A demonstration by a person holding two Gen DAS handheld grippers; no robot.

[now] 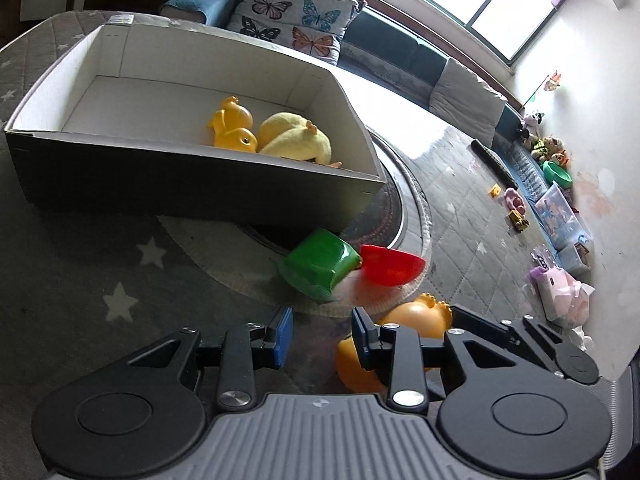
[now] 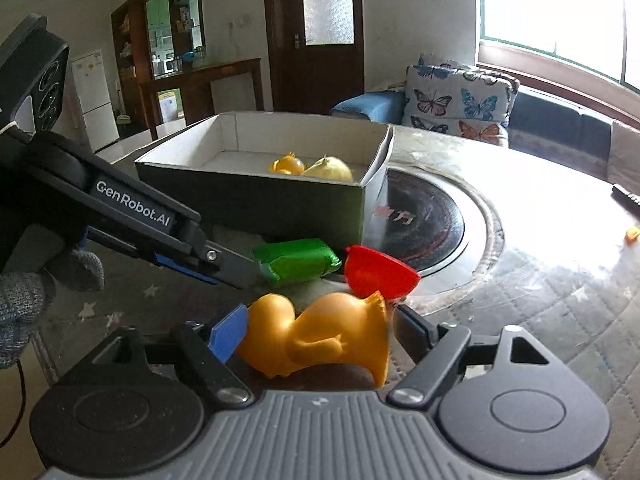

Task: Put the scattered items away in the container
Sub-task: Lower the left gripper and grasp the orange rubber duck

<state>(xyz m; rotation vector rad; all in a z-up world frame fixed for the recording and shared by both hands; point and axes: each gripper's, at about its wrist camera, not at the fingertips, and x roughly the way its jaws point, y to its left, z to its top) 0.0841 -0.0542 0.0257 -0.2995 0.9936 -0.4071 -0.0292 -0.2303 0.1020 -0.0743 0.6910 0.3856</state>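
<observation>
A dark cardboard box [image 1: 192,190] [image 2: 256,200] with white inside stands on the table and holds a small orange duck [image 1: 234,128] [image 2: 287,165] and a yellow plush duck [image 1: 296,138] [image 2: 329,168]. In front of it lie a green cup [image 1: 318,266] [image 2: 298,260] and a red cup [image 1: 390,266] [image 2: 378,272], both on their sides. My right gripper [image 2: 316,336] is closed around a large orange rubber duck [image 2: 320,340] [image 1: 416,316] low over the table. My left gripper [image 1: 322,332] is open and empty, just short of the green cup; its arm [image 2: 136,208] shows in the right wrist view.
A round black hotplate [image 2: 420,220] is set in the table right of the box. The table carries a grey quilted star cover [image 1: 120,280]. Butterfly cushions [image 1: 296,12] and a sofa lie behind. Toys and boxes [image 1: 560,208] line the far wall.
</observation>
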